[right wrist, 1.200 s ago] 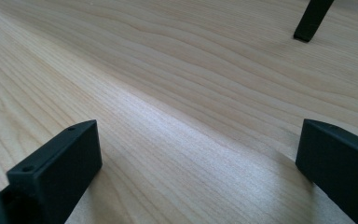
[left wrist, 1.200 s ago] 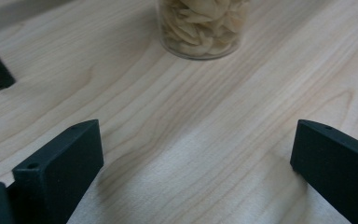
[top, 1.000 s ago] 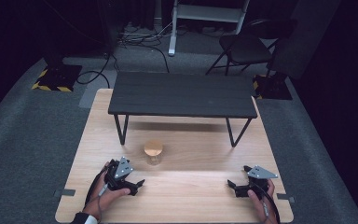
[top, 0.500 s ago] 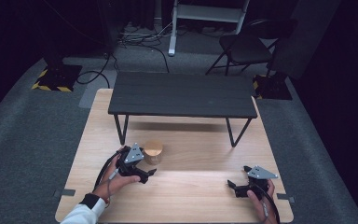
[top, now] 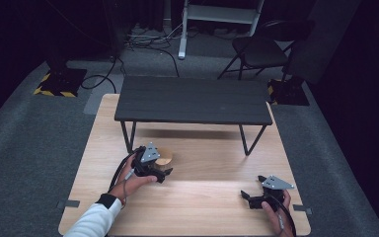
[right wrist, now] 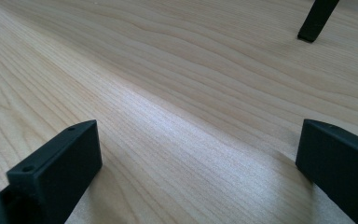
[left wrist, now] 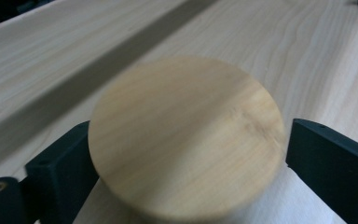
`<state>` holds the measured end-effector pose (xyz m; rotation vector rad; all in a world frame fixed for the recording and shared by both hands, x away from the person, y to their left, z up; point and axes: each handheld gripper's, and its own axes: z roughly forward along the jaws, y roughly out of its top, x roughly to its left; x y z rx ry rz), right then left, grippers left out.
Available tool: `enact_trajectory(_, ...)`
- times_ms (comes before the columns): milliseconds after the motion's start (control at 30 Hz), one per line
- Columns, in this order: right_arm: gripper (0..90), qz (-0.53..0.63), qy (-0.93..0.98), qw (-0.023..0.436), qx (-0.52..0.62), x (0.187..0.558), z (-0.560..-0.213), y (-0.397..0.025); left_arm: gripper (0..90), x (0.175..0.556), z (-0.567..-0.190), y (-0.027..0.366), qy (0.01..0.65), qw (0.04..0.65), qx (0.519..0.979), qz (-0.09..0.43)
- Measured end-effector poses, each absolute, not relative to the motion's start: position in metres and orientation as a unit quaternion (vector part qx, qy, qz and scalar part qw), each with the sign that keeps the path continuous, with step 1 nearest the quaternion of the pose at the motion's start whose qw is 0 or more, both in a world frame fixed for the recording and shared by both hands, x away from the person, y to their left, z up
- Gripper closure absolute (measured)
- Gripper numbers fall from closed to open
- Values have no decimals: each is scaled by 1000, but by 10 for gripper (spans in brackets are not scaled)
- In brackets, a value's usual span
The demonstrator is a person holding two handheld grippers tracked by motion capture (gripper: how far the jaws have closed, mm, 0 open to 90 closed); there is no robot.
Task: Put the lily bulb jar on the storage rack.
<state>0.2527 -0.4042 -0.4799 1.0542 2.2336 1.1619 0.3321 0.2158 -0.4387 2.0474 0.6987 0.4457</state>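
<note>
Wooden disc [left wrist: 186, 137] sits on the surface [top: 202, 197], in front of the small black table [top: 193, 100]. The left tool [top: 164, 173] has advanced to bracket it, jaws spread, not yet clamped. The right tool [top: 246, 196] rests open, well apart.

Counter [top: 197, 197]: light wood, grain running lengthwise, set on grey carpet [top: 39, 143]. Small black table [top: 192, 100]: dark slatted top, thin black legs, standing on the counter's far half; one leg foot [right wrist: 318, 19] seen in the right gripper view. Folding chair [top: 256, 52]: black, on the floor beyond the counter. White stand frame [top: 216, 15]: upright, far centre. Loose black cables [top: 143, 37]. Yellow-black striped block [top: 59, 83], far left.
</note>
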Motion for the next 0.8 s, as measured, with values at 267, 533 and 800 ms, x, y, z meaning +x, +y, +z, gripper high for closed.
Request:
enact_trajectory(267,0,417,801,204,378,253,-480,-404,230,336,-448,217,290,470,814,183)
enact_trajectory(533,0,417,801,204,378,253,-480,-404,239,337,-441,218,290,463,821,164)
enact_trajectory(800,0,417,801,204,378,253,-480,-404,239,323,-410,217,281,465,823,168)
